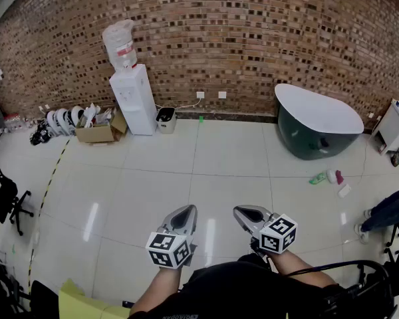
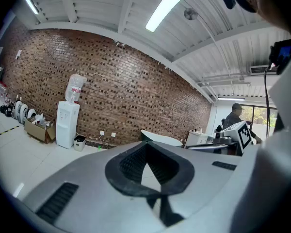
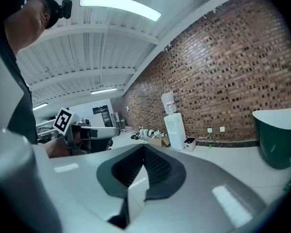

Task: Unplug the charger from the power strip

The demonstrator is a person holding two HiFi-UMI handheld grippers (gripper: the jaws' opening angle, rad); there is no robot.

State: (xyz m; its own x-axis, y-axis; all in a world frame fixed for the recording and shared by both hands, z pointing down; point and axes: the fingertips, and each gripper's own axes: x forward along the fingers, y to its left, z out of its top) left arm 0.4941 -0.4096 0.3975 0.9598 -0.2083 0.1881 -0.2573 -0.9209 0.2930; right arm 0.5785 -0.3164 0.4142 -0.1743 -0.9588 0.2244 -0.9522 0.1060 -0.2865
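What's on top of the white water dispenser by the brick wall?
A clear water bottle, upside down, with a red label, sits on the water dispenser. Its neck is hidden inside the dispenser's top.

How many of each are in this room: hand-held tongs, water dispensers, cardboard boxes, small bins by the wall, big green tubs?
Tongs: 2 (left tongs, right tongs)
Water dispenser: 1
Cardboard box: 1
Small bin: 1
Green tub: 1
Total: 6
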